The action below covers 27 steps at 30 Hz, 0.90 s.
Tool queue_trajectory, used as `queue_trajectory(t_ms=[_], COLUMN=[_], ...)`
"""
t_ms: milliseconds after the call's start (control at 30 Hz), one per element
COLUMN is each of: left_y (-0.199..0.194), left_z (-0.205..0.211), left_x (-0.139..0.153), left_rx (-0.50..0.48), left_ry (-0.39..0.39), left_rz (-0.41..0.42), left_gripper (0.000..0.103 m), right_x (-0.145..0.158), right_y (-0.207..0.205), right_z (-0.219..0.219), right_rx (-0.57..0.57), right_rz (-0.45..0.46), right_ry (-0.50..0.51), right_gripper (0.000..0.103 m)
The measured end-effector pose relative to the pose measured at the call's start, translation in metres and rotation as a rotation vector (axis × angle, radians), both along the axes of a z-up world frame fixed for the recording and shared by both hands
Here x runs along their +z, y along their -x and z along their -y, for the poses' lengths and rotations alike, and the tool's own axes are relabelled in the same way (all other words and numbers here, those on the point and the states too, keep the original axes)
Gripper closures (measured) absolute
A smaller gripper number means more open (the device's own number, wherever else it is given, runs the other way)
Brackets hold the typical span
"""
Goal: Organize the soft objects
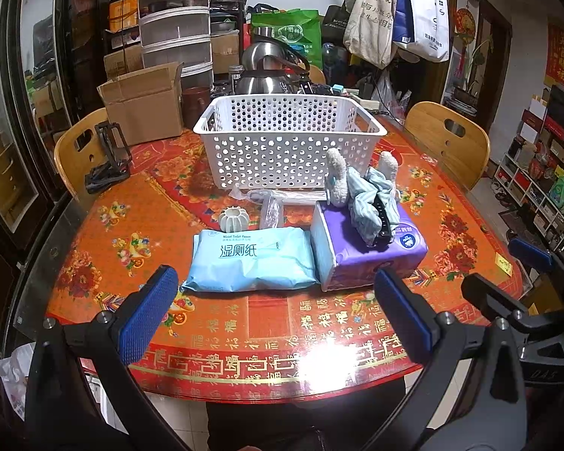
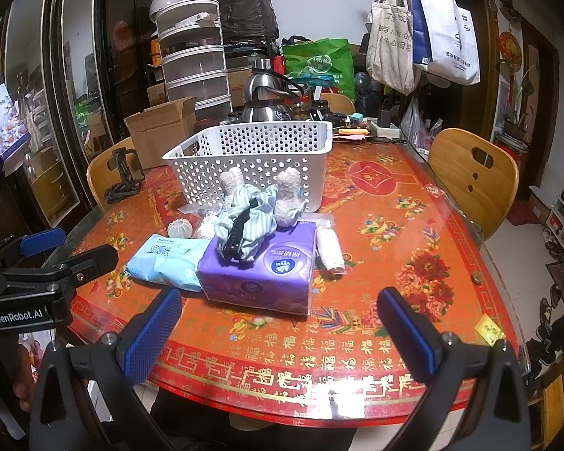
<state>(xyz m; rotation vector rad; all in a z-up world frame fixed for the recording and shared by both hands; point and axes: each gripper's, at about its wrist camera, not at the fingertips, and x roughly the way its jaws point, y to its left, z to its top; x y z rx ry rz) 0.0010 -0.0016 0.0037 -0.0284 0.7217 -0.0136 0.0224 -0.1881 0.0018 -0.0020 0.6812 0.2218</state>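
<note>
Starting at the left edge of the desk, there's an open cardboard box, flaps up, its inside hidden from both views. Moving in, a small white ribbed holder sits just behind the pale blue pack of wet wipes, which lies flat. Centre stage, at the back: the white perforated basket, and nothing shows through its holes or above its rim. In front of it lie some clear plastic wrappers. Right beside the wipes, touching, is the purple tissue pack, and piled on top of it are a striped blue cloth with a black hair clip lying on it and two fuzzy cream socks standing up. Further right, a white roll rests just beside the tissue pack. The left gripper hovers over the near desk edge, fingers spread wide, holding nothing. The right gripper does likewise, fingers wide apart and empty.
</note>
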Motion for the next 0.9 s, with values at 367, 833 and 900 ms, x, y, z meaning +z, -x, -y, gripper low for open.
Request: queue_trajectory(t_ms=[367, 833, 900], left_y=[-0.0003, -0.0019, -0.0025], left_z=[-0.0016, -0.0023, -0.0021], left_x=[-0.0005, -0.002, -0.0023], left_rx=[-0.001, 0.006, 0.01], left_ry=[0.001, 0.005, 0.006], left_rz=[-0.002, 0.0, 0.01], left_gripper=[0.0, 0.0, 0.0], right_x=[-0.0006, -0.0011, -0.0007], right_y=[-0.0001, -0.0003, -0.001], right_z=[-0.0001, 0.0017, 0.0046], right_rx=[0.0, -0.002, -0.006], right_rz=[0.0, 0.004, 0.009], right_ry=[0.001, -0.009, -0.017], right_gripper=[0.0, 0.0, 0.0])
